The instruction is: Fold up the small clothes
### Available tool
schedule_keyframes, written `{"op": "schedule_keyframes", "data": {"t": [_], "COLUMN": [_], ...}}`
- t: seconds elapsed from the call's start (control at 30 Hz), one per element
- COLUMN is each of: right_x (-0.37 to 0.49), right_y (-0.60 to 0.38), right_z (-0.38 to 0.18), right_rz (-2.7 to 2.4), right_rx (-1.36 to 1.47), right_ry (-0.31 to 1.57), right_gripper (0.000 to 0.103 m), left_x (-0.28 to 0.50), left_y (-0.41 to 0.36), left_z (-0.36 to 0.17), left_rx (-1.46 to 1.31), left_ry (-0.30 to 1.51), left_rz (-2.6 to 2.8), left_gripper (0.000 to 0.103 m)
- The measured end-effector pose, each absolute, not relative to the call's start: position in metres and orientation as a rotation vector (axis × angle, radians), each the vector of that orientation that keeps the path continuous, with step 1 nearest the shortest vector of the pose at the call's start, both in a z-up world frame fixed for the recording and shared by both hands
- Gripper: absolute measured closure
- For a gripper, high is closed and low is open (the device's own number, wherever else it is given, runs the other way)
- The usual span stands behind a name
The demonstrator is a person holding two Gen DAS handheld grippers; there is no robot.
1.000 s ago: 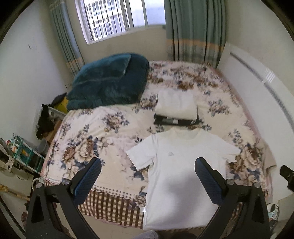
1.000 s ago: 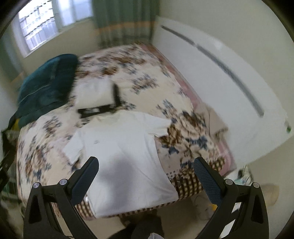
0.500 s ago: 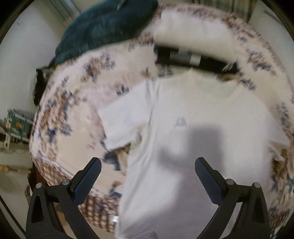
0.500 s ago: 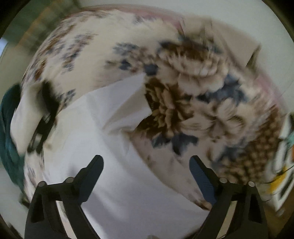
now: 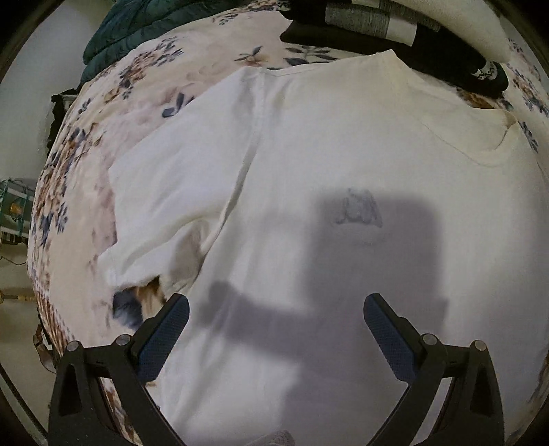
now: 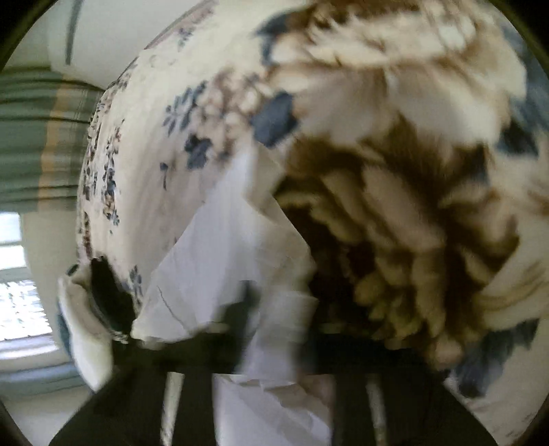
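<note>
A white T-shirt [image 5: 308,154] with a small grey chest print lies flat on the flowered bedspread [image 5: 113,113]. My left gripper [image 5: 276,319] is open and hovers close over the shirt's body, below the print; its left finger [image 5: 164,329] is near the left sleeve's hem. In the blurred right wrist view the shirt's right sleeve [image 6: 233,260] lies between the dark fingers of my right gripper [image 6: 271,353], which look closed in on the white cloth at the sleeve's edge.
A stack of folded clothes, white over black [image 5: 394,34], lies just beyond the shirt's collar. A teal blanket [image 5: 144,24] is bunched at the far left of the bed. The bed's left edge and floor clutter [image 5: 13,212] show at left.
Both grippers have dropped from high above the bed to close over the shirt. The right one swung to the right sleeve and its fingers have come together on the cloth.
</note>
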State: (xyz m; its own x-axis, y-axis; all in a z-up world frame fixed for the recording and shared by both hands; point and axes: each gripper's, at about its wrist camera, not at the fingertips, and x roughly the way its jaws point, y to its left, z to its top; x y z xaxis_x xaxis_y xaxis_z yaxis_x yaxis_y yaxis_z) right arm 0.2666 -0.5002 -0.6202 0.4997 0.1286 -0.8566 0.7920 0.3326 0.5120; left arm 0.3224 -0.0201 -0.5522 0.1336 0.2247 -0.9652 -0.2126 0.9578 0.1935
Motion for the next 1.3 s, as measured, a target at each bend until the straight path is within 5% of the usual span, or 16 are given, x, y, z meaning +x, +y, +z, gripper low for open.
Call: {"op": "schedule_keyframes", "data": {"t": [0.3,0.53,0.7,0.77,1.07,1.27,1.3], "right_x": [0.364,0.363,0.327,0.313,0.295,0.319,0.319], "right_y": [-0.327,-0.166,-0.156,-0.171,-0.241,-0.255,-0.254], "right_z": [-0.528,-0.597,-0.614,-0.602,-0.583,-0.586,-0.586], "right_rz": [-0.324,-0.075,0.033,0.082,-0.031,-0.084,-0.1], "right_rx": [0.238,-0.346,-0.237,-0.071,0.255,0.29,0.287], "right_ry": [1.06,1.189,1.299,1.325,1.318,1.317,1.317], "right_gripper": [0.098,0.098,0.073,0.038,0.037,0.037,0.037], "left_x": [0.325,0.289,0.262,0.254,0.258,0.278,0.282], "left_y": [0.011,0.069,0.115,0.13,0.174,0.183,0.181], "left_z": [-0.535,-0.531,-0.535,-0.536,-0.559,-0.588,-0.586], "left_rx": [-0.038,-0.04,-0.068,-0.146,-0.659,-0.947,-0.951], "left_ry": [1.381,1.397,1.434,1.447,1.406,1.346,1.339], "left_rz": [0.321,0.402,0.447,0.453,0.419,0.394,0.398], "left_gripper": [0.0,0.0,0.0,0.0,0.001,0.031,0.061]}}
